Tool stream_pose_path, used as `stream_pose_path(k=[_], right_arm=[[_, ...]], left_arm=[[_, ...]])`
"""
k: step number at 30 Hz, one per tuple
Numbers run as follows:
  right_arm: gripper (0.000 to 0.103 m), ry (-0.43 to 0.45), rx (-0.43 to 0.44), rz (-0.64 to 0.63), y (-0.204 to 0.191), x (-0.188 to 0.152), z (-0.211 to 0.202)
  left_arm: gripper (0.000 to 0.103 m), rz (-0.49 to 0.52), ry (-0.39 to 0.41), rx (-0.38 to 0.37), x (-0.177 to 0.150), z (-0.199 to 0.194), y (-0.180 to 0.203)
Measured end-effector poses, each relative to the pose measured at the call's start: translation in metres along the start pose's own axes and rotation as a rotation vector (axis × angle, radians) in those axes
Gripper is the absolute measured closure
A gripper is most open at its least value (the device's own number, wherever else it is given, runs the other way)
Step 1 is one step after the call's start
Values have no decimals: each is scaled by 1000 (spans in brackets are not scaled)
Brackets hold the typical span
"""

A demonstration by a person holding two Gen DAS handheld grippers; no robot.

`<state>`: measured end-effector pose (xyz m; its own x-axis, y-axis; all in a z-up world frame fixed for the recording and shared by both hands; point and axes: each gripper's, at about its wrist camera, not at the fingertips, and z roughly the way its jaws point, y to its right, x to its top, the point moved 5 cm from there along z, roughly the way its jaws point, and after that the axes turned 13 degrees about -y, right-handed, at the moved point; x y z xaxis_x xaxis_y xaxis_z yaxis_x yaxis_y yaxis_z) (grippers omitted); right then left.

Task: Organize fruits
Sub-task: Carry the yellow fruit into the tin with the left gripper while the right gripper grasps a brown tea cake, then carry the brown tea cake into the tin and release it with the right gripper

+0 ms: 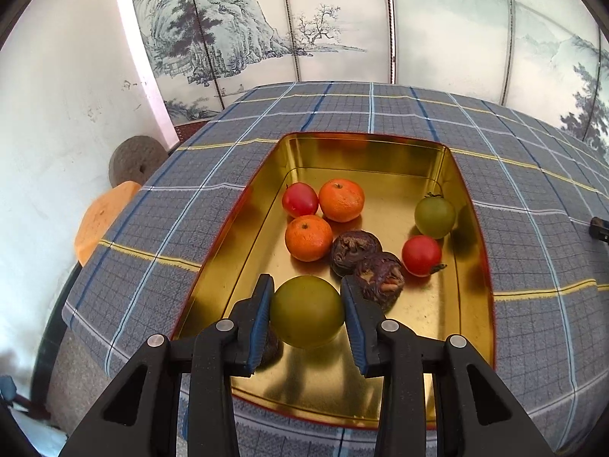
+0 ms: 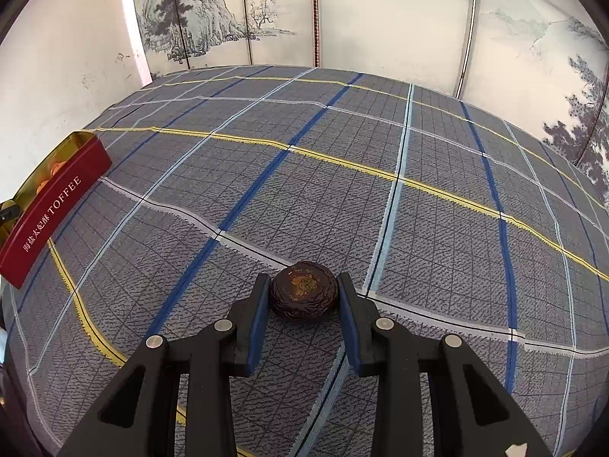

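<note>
Fruit is what I have in both tools. My left gripper (image 1: 307, 306) has its pads pressed on either side of a green fruit (image 1: 306, 311), held low in the lower centre of the frame over the near end of the gold tin (image 1: 472, 266). Already in the tin: 2 oranges (image 1: 308, 238), 2 red tomatoes (image 1: 421, 255), a smaller green one (image 1: 434, 216) and 2 dark wrinkled fruits (image 1: 380, 280), one touching my right pad.

My right gripper (image 2: 303, 297) sits around a dark wrinkled fruit (image 2: 303, 296) on the plaid cloth (image 2: 380, 198), lower centre; the left pad looks to be touching, a sliver of gap shows at the right, so I cannot tell if it is gripped. The tin's red side (image 2: 53, 217) is far off at the left edge.

Risks as I judge them: the smooth round green fruit could roll on release and knock its neighbours; the wrinkled one could slip out on lifting if my squeeze is loose.
</note>
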<state>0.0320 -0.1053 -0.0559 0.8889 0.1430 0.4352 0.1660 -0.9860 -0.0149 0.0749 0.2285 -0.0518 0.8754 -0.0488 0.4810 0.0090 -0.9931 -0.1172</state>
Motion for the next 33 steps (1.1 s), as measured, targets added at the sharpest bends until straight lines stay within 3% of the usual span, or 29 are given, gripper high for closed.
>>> stream_pose_path(k=[5,9,15,25,33], right_arm=[[71,0,-1,0,0,0,0],[71,0,-2,0,0,0,0],[71,0,5,-4,-1,0,0],[71,32,54,-28,-25,3,-11],[71,116,225,-179,-128,24,-54]], left_arm=[[60,-1,5,29,5,5,0],[34,-10,44,61,9,-2,-3],[21,-30,47,80,10,-8,-7],[19,-81,60,101,-8,-33,-16],[19,-119,94,63,-23,-54,-20]])
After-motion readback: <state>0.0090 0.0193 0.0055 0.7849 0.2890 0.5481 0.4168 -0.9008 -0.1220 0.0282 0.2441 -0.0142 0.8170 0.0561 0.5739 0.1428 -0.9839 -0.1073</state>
